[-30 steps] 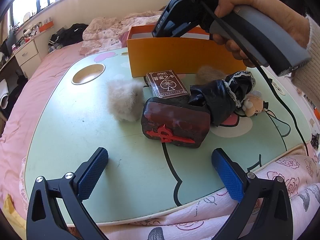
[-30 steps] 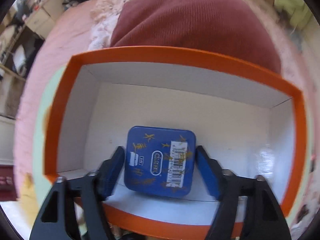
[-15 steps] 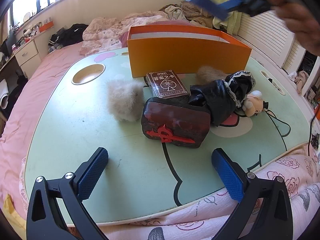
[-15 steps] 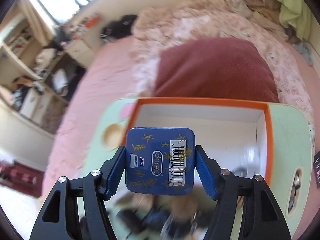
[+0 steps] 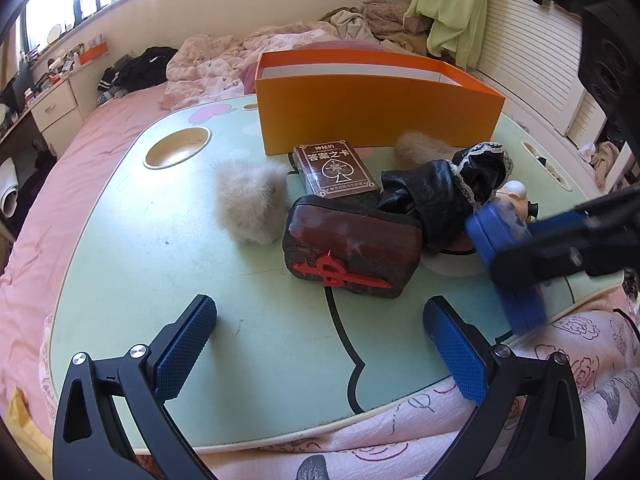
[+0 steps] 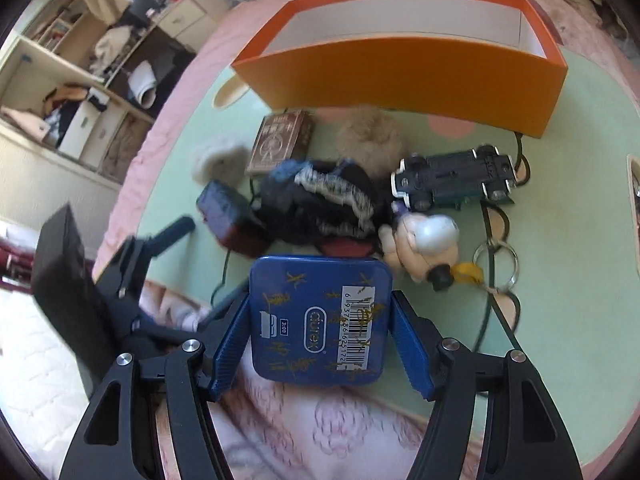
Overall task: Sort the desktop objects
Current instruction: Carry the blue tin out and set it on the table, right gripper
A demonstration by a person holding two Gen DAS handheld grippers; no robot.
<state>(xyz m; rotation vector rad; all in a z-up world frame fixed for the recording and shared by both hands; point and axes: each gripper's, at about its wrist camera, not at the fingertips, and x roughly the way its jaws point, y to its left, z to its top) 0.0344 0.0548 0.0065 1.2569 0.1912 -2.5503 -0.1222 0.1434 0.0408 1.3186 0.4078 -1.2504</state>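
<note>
We are clamping a flat blue rounded-square tin (image 6: 320,320) between the fingers of our right gripper (image 6: 320,330), hovering over the near edge of the pale green lap table (image 6: 580,240), well short of the open orange cardboard box (image 6: 400,68); our left gripper (image 5: 320,344) is hanging with fingers apart, holding nothing, before the dark red-brown pouch (image 5: 352,248).

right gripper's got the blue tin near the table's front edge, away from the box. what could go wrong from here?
1. The blue tin is pinched only by its two side edges in the right gripper; smooth metal could slip or twist out during a fast swing.
2. It hangs low beside the figurine keychain and black lace cloth; a sweep could drag them.
3. The orange box has tall walls; a low carry could clip its near wall.
</note>
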